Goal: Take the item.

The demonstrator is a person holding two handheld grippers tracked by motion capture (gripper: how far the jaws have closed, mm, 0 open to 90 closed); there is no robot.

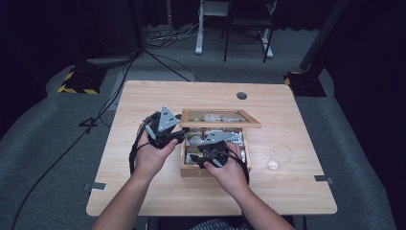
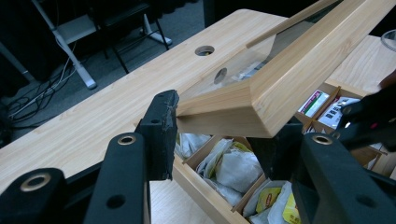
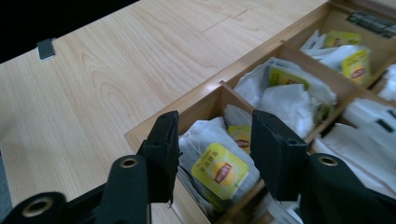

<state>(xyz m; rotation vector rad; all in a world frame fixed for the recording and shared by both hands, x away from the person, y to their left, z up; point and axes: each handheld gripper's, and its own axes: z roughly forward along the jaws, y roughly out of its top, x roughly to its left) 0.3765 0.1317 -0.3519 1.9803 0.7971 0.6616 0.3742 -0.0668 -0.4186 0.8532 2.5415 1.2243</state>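
A wooden tea box with several compartments stands on the table, its glass-paned lid raised. My left gripper is shut on the lid's left front corner and holds it up; tea bags lie in the box underneath. My right gripper reaches into the near-left compartment. In the right gripper view its jaws stand on either side of a white tea bag with a yellow label, which does not look squeezed. The box rim runs just behind them.
A clear glass cup sits on the table right of the box. A round cable hole lies near the far edge. Tape pieces mark the front corners. Bare table spreads left of the box.
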